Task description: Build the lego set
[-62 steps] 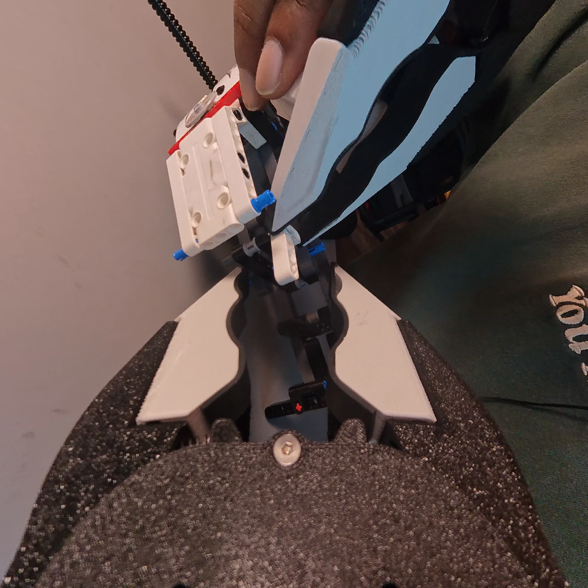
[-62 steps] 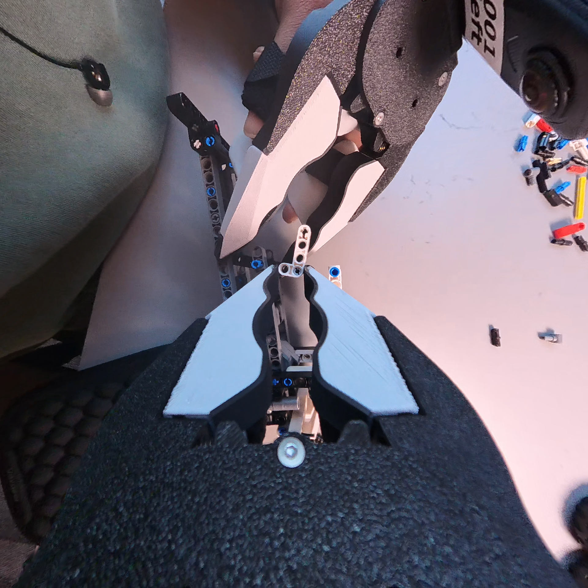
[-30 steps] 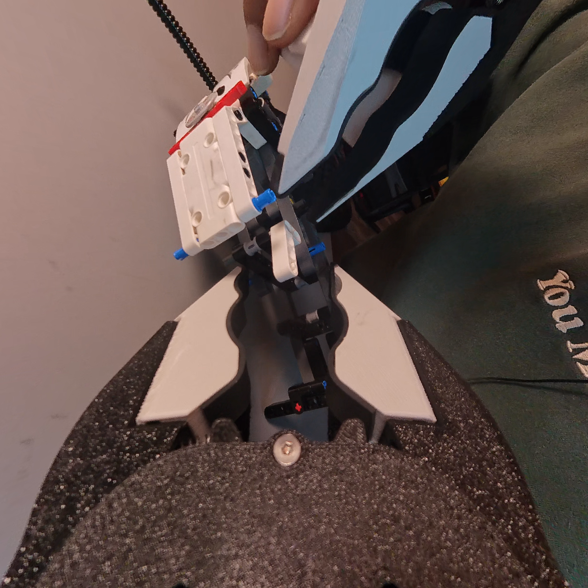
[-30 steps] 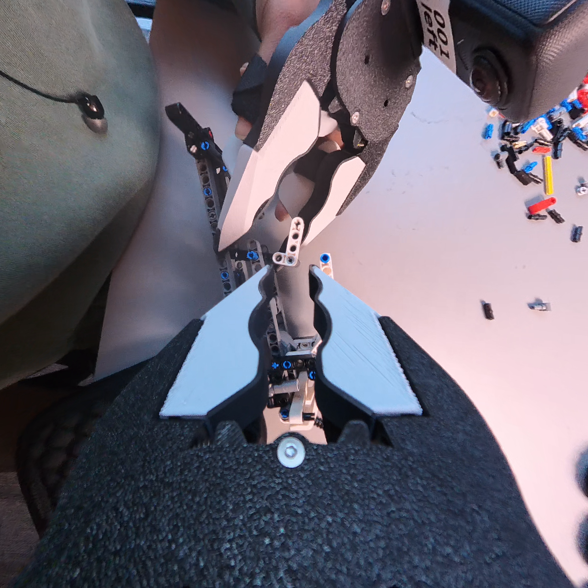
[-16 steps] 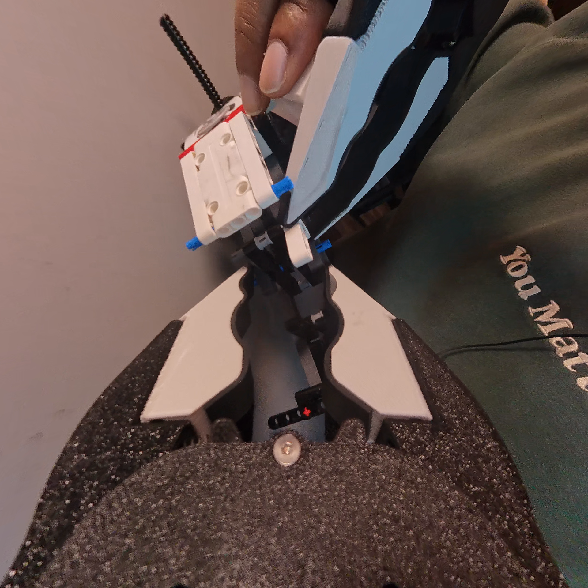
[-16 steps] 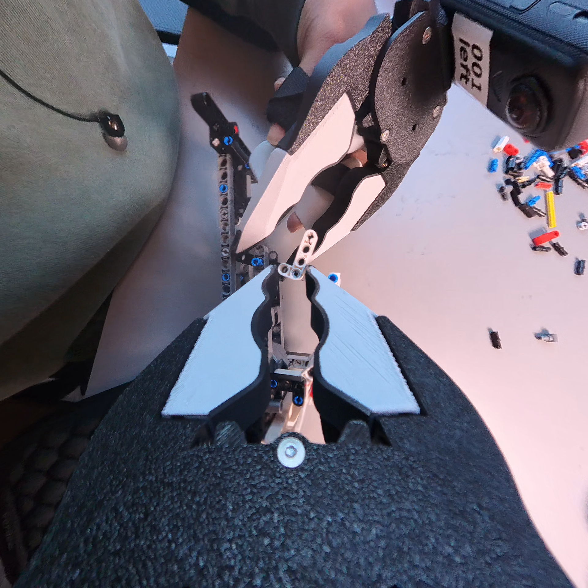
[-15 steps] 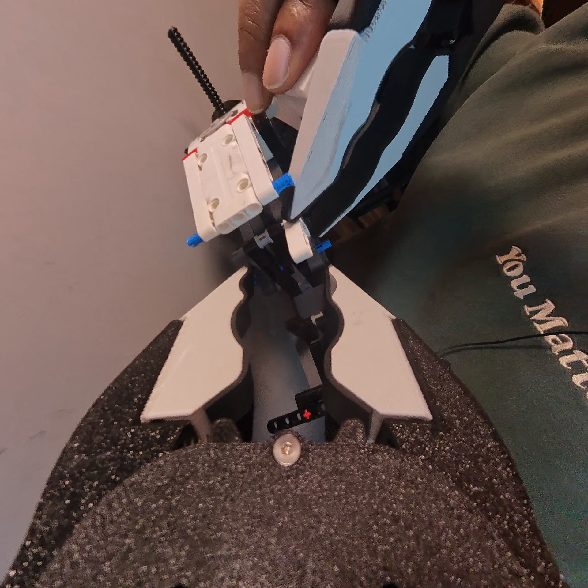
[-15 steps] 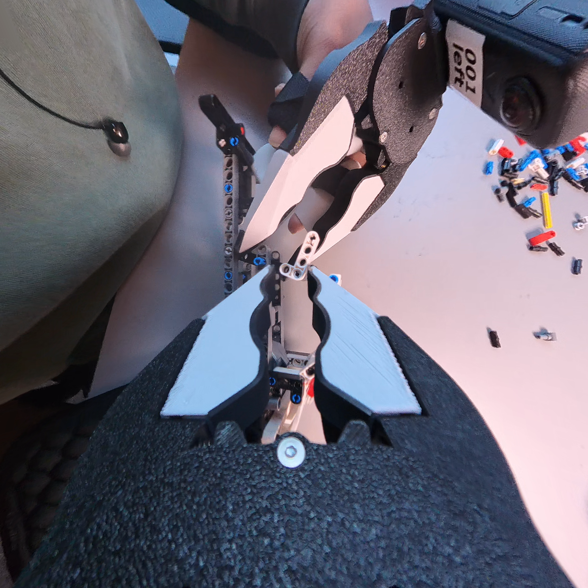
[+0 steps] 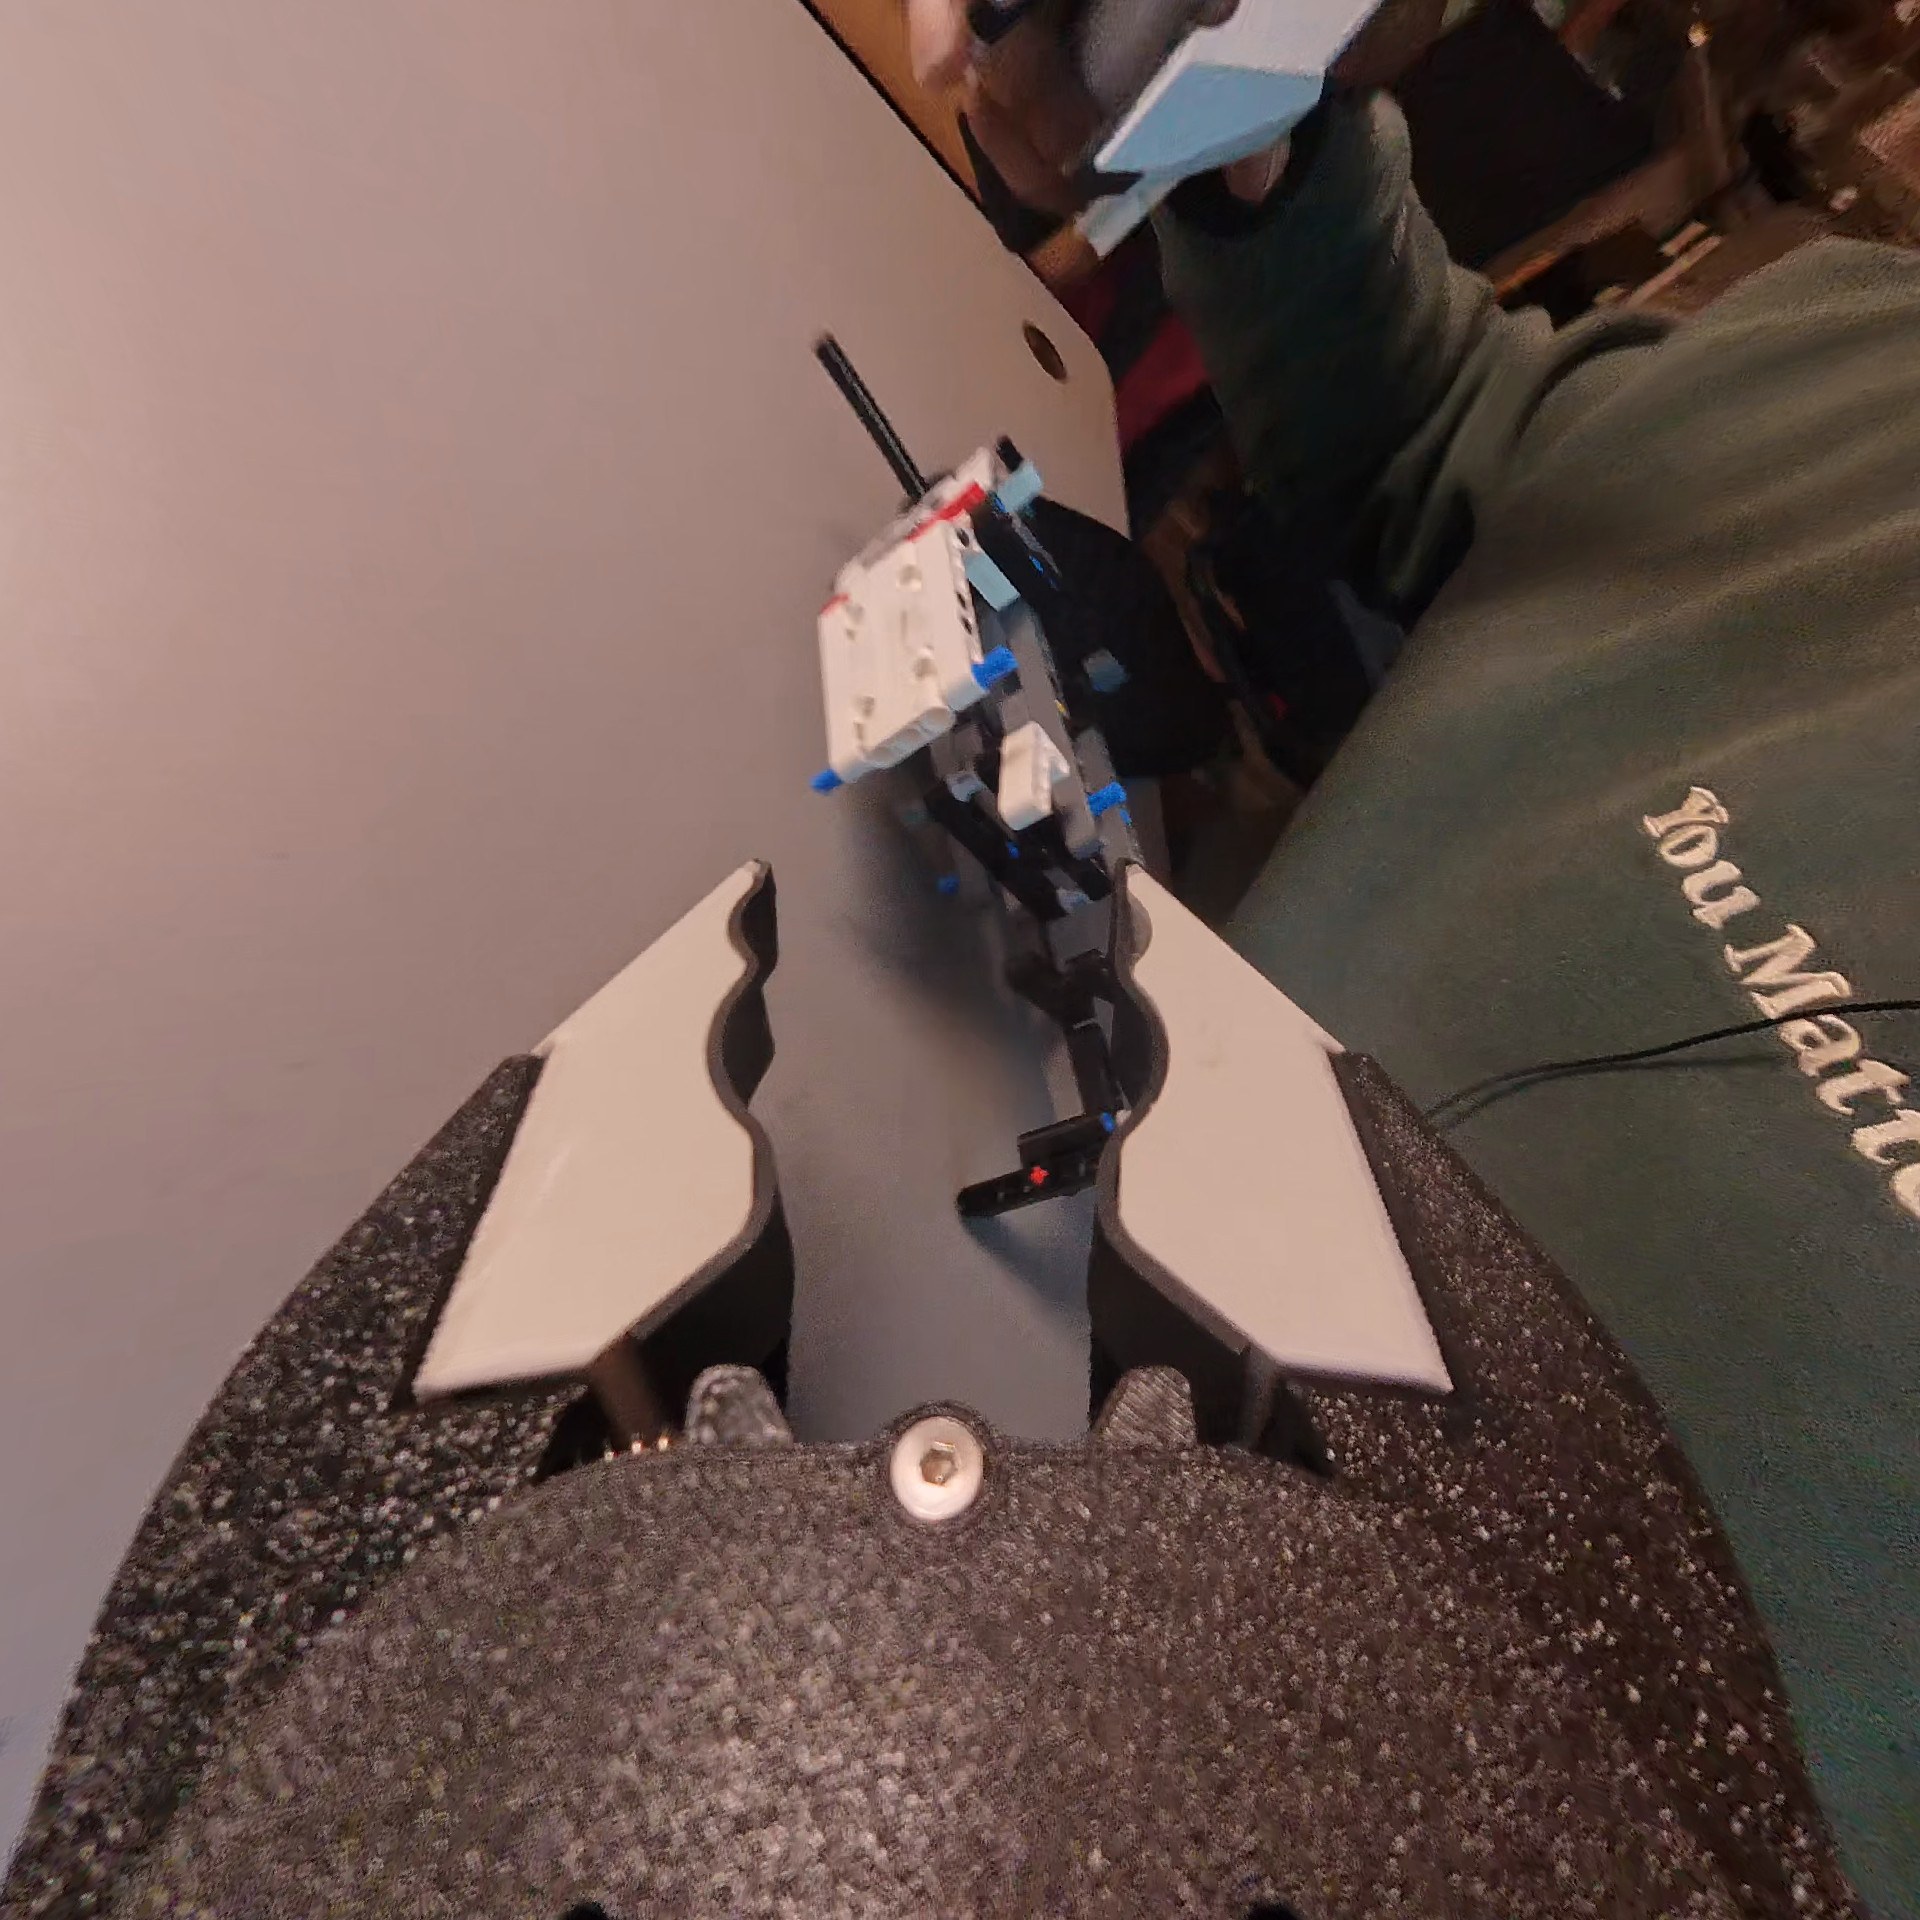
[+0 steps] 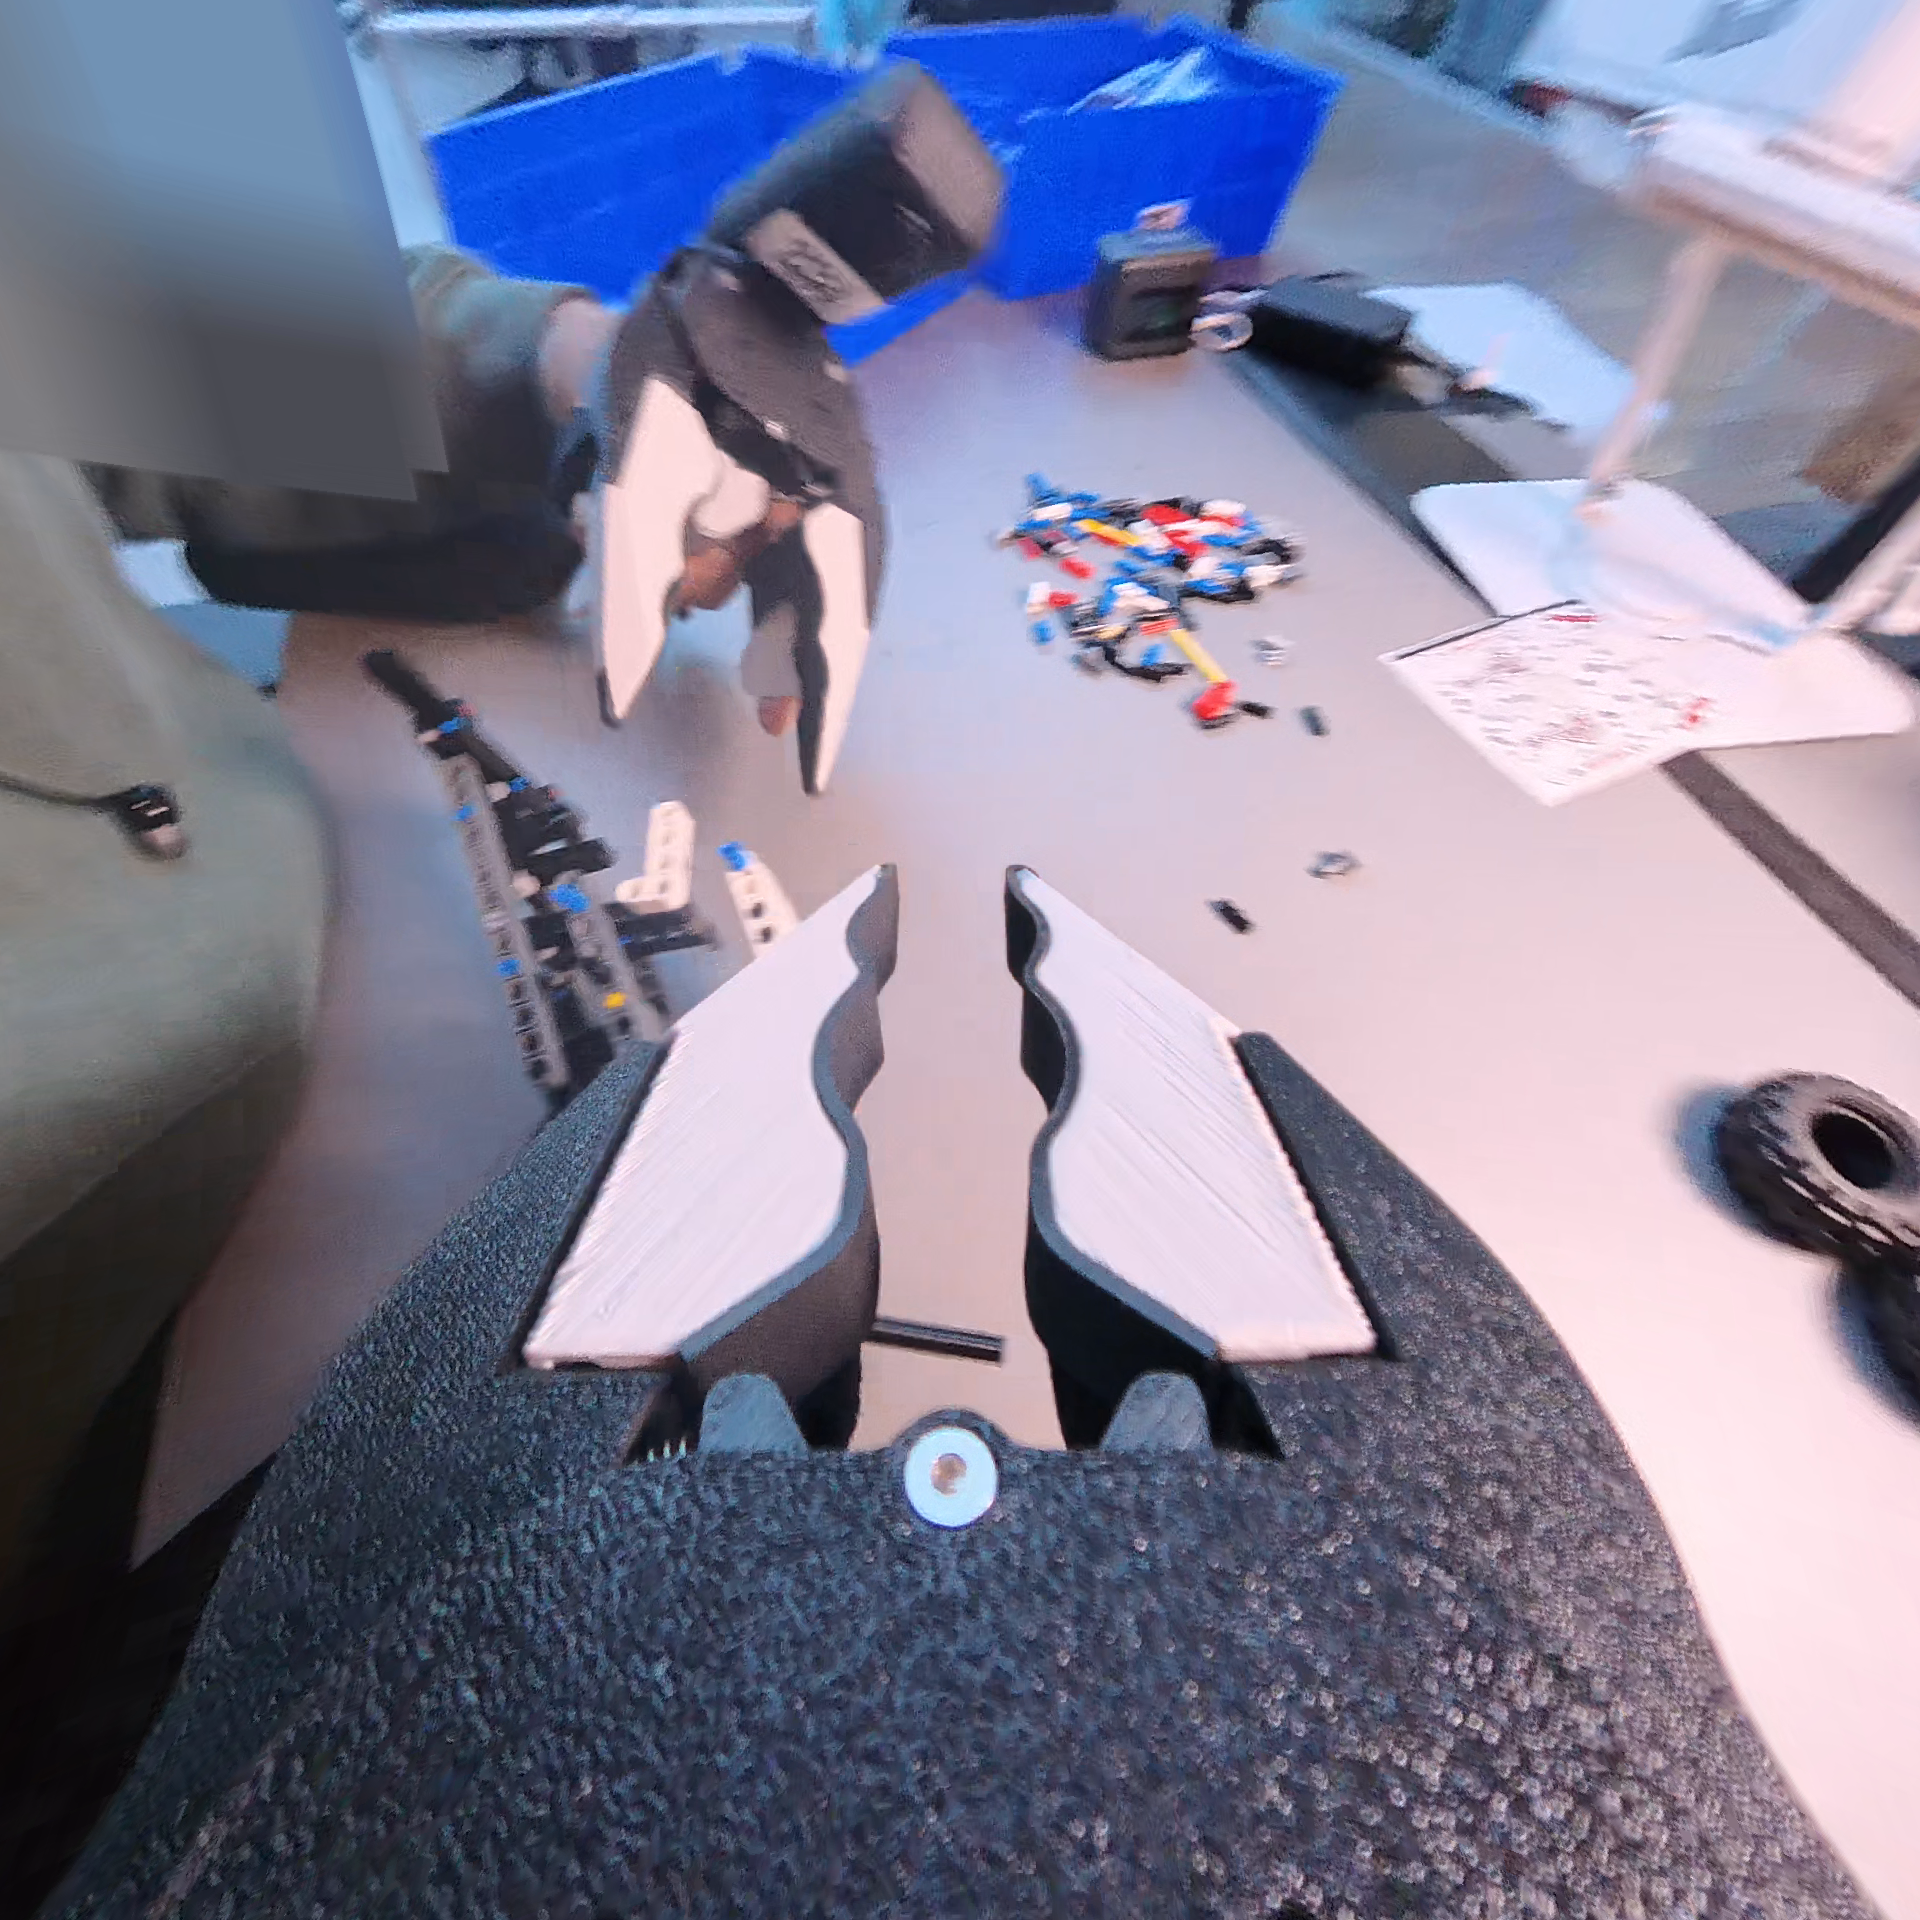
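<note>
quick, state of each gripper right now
left gripper: open, holding nothing, lego build beside it.
right gripper: open, empty.

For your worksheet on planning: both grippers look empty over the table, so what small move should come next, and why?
Probably the right gripper should reach toward the loose piece pile. Both it and the left gripper are open and empty, and the partly built model lies released on the table.

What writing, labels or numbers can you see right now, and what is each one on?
Green sweatshirt: pale stitched lettering, cut off at the frame edge; wording not repeated here.
Left gripper: a label on its camera housing, blurred, unreadable.
Instruction sheet: print too small to read.
</note>
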{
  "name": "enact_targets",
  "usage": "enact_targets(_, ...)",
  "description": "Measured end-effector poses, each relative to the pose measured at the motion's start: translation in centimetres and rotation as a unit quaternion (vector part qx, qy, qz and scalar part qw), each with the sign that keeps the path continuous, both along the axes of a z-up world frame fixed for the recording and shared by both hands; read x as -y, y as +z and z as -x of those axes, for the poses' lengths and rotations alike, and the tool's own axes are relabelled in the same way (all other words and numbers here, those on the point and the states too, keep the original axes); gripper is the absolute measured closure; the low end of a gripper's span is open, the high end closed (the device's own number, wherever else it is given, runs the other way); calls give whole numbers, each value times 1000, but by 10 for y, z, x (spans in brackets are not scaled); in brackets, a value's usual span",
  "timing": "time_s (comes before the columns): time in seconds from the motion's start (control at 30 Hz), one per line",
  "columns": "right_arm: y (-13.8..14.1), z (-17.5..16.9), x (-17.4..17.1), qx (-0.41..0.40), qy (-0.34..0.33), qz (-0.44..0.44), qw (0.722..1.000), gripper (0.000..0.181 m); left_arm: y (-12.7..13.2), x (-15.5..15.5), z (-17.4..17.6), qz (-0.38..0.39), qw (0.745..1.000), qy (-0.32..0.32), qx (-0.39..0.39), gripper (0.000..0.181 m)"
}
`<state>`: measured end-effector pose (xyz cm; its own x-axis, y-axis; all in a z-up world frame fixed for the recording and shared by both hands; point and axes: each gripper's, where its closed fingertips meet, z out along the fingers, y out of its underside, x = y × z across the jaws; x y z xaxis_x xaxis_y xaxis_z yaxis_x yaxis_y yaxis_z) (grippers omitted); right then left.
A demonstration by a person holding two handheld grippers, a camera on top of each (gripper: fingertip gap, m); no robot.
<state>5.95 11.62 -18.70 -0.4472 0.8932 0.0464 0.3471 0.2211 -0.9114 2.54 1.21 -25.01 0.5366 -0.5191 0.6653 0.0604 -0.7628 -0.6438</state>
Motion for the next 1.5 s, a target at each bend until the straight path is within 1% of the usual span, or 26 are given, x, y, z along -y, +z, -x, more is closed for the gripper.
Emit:
enact_targets(0.07,3,4,-20,-27,-46,5,999,161,5,-9,40,-45,995,76,-48,117)
enact_targets(0.1,4,6,-30,-43,-69,11,997,163,6,-13,66,-67,987,123,-82,116)
enact_targets(0.17,8,12,-48,-81,-117,22,990,181,5,-17,117,-94,962,214,-140,114)
enact_targets(0.2,9,14,-53,-97,-131,32,986,181,3,-16,139,-98,950,248,-162,110)
enact_targets(0.23,8,18,-56,-105,-141,45,983,181,-2,-15,160,-95,938,276,-186,106)
enact_targets(0.27,7,22,-58,-112,-151,54,981,181,-9,-13,177,-91,927,296,-211,106)
enact_targets(0.33,4,31,-64,-127,-177,58,974,181,-22,-12,198,-80,912,314,-252,114)
enact_targets(0.37,3,36,-67,-134,-189,56,971,181,-29,-12,204,-75,906,314,-274,122)
enact_targets(0.43,3,41,-73,-146,-203,50,967,180,-43,-16,209,-66,900,294,-314,131)
enact_targets(0.5,3,39,-80,-152,-216,44,963,177,-53,-20,208,-59,900,267,-338,139)
enact_targets(0.57,5,34,-85,-161,-225,64,959,177,-58,-26,207,-61,901,244,-353,148)
enact_targets(0.67,4,28,-92,-167,-232,99,953,177,-64,-31,203,-64,902,201,-376,156)
enact_targets(0.73,2,27,-92,-166,-231,108,953,178,-65,-33,204,-67,900,182,-390,159)
enact_targets(0.8,1,27,-92,-164,-229,104,954,178,-66,-35,202,-69,903,170,-389,163)
enact_targets(0.93,-3,31,-89,-159,-222,92,958,178,-67,-35,201,-63,911,163,-374,166)
enact_targets(1.03,-6,31,-88,-155,-221,93,958,178,-67,-34,201,-67,912,164,-371,166)
enact_targets(1.17,-7,30,-89,-156,-221,97,958,178,-67,-33,199,-70,913,160,-369,174)
enact_targets(1.37,-9,28,-87,-154,-220,92,959,178,-67,-32,198,-73,910,163,-375,176)
enact_targets(1.5,-8,27,-86,-156,-220,93,958,178,-67,-31,197,-77,902,159,-394,176)
